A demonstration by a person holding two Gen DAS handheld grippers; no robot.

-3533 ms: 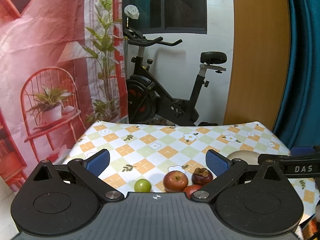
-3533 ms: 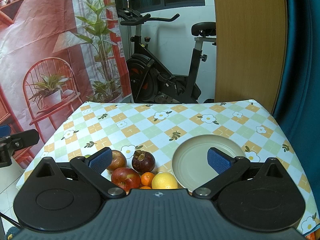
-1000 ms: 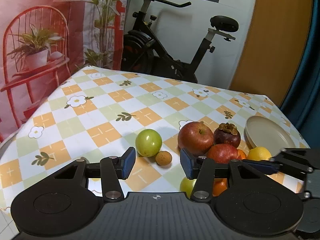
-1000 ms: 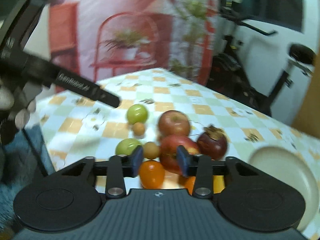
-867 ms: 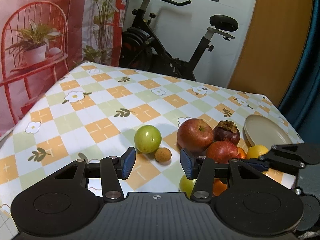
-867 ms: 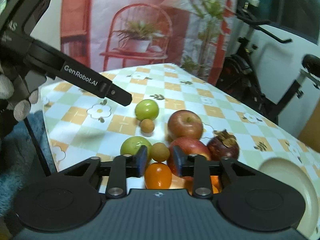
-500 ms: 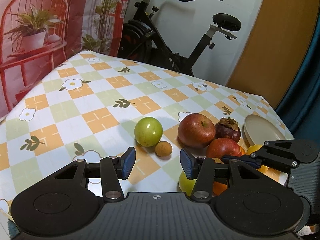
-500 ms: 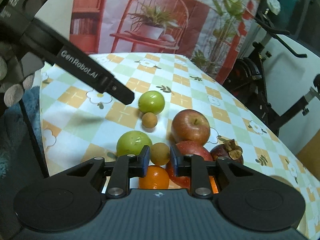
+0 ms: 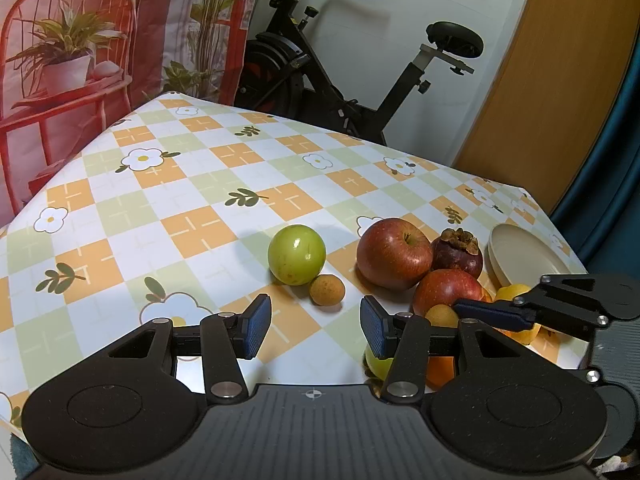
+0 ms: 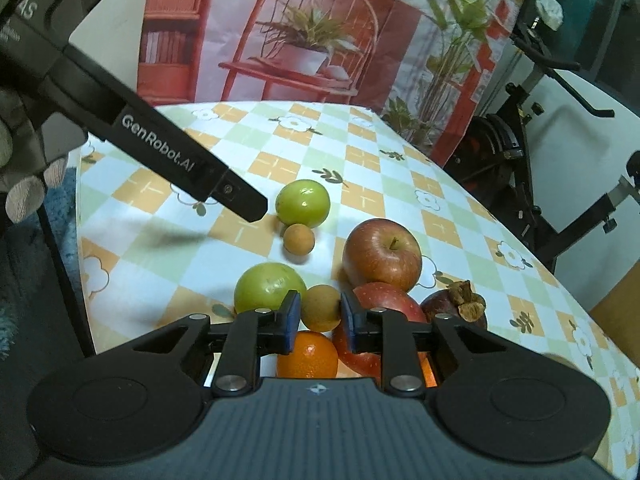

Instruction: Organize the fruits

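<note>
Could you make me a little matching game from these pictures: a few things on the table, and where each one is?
Things:
1. small tan round fruit
2. dark purple mangosteen
3. beige round plate
4. left gripper

Places:
A. near the table's edge, bare
B. between the right gripper's blue pads
C. open, nothing between its pads
D. beside two red apples

Pairs: 1-B, 2-D, 3-A, 4-C

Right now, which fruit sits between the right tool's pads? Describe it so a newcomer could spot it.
On the checked tablecloth, find the fruit cluster. The right tool is closed on a small tan longan between a green fruit and a red apple; its twin lies free.
</note>
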